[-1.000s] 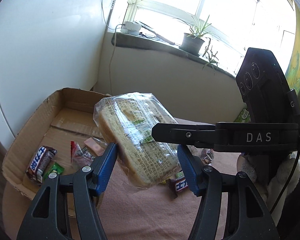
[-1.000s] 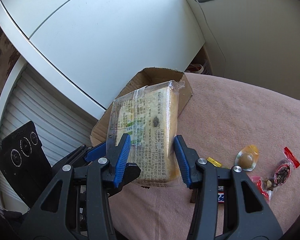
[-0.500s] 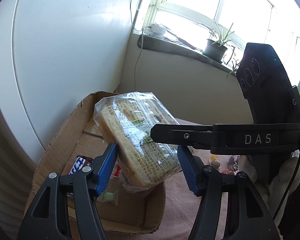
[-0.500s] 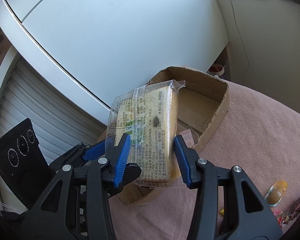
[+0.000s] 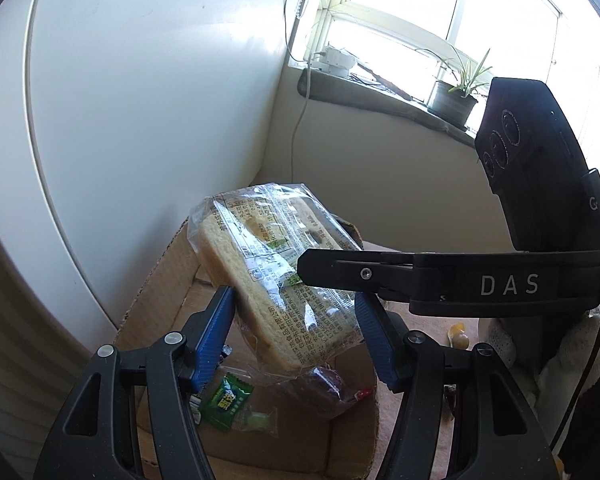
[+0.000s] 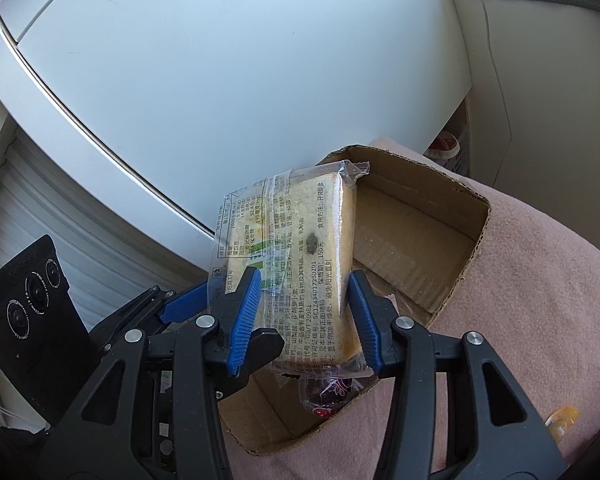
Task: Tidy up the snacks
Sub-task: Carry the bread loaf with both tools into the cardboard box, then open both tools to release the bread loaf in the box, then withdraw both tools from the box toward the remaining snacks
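Note:
A clear-wrapped bread package (image 5: 276, 276) is held in the air above an open cardboard box (image 5: 160, 280). My left gripper (image 5: 296, 328) and my right gripper (image 6: 304, 308) are both shut on it, from opposite sides. In the right wrist view the package (image 6: 300, 248) hangs over the box (image 6: 420, 232). A green candy (image 5: 228, 400) and a dark red-wrapped snack (image 5: 332, 392) lie in the box below; the red snack also shows in the right wrist view (image 6: 328, 392).
The box sits on a pink cloth (image 6: 540, 320) beside a white cabinet (image 6: 220, 80). An orange jelly cup (image 6: 562, 424) lies on the cloth to the right. A windowsill with a potted plant (image 5: 456, 92) is behind.
Both grippers have carried the bread package left, from above the cloth to over the box. The grip has not changed.

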Motion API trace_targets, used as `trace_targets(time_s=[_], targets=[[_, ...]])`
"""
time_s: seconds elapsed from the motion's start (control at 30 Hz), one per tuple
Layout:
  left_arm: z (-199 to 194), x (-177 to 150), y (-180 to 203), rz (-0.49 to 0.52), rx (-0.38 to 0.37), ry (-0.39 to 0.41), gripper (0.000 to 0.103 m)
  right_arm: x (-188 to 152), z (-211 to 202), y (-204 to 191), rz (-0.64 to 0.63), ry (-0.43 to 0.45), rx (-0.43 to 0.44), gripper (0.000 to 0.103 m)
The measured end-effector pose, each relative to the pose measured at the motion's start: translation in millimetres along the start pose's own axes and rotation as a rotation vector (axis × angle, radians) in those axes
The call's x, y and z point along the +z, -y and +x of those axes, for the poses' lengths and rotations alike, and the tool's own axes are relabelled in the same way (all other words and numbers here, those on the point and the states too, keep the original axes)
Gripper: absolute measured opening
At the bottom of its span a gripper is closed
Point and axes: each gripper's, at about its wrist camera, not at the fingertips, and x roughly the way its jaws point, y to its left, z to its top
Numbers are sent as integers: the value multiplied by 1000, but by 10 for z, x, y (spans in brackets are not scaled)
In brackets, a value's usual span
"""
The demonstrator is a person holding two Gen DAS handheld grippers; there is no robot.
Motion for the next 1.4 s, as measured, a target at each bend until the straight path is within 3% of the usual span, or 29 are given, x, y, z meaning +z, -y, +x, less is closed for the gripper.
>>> trace_targets(time_s=[0.4,0.5,0.93,1.4], targets=[[36,15,-17,6,30,-5,61,33,46,-77,-9,0,-27,48],[32,35,-5,13,39,2,61,47,6,-105,-24,21,-74,56],[-81,2,-4,17,46,11,61,9,-105,-94,-24,38,-113,56],[-345,-122,192,48,44,46,61,-242,-454,-161,-59,91,-204,59]])
